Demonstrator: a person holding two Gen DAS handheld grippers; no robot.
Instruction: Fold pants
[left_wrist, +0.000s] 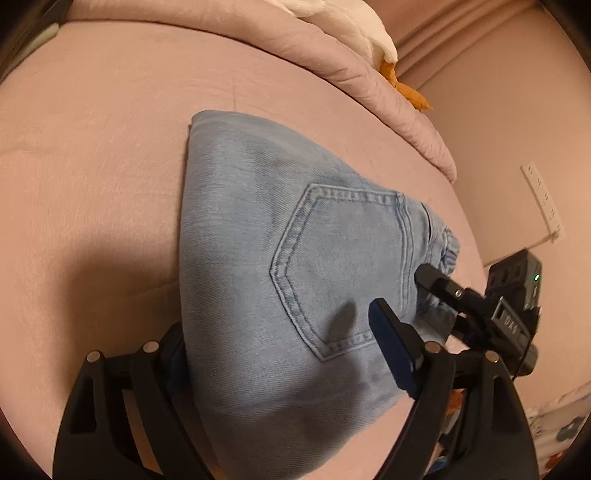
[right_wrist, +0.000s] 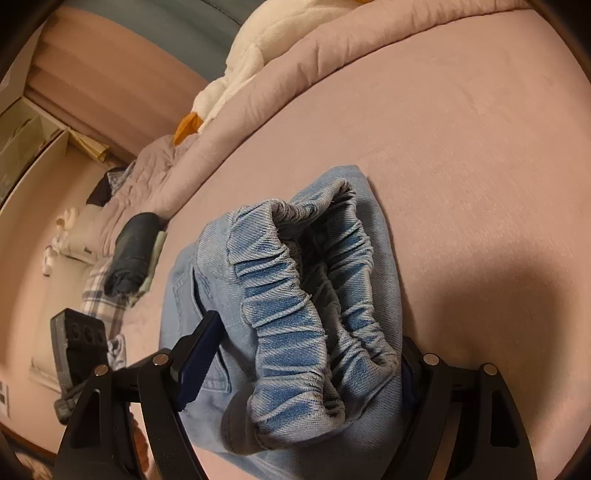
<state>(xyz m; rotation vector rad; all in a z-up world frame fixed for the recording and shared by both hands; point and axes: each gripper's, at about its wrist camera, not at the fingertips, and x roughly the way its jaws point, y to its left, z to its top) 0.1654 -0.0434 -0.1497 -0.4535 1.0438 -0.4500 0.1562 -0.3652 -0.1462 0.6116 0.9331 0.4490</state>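
Light blue jeans (left_wrist: 280, 236) lie folded into a compact stack on the pink bed sheet (left_wrist: 92, 166), back pocket up. My left gripper (left_wrist: 277, 328) is open and straddles the near end of the stack; its left finger sits beside the denim's edge, and its right finger with the blue pad (left_wrist: 391, 354) hovers over the cloth. In the right wrist view the gathered elastic waistband (right_wrist: 303, 288) bulges up between the fingers of my right gripper (right_wrist: 310, 332), which is open with its pads off the cloth. The right gripper (left_wrist: 439, 299) also shows at the jeans' waistband corner.
A rumpled pink quilt (left_wrist: 332, 62) and a white plush toy (left_wrist: 369, 33) with orange feet lie at the far side of the bed. A dark rolled garment (right_wrist: 133, 254) and plaid cloth (right_wrist: 99, 295) sit by the bed's edge. A power strip (left_wrist: 543, 203) hangs on the wall.
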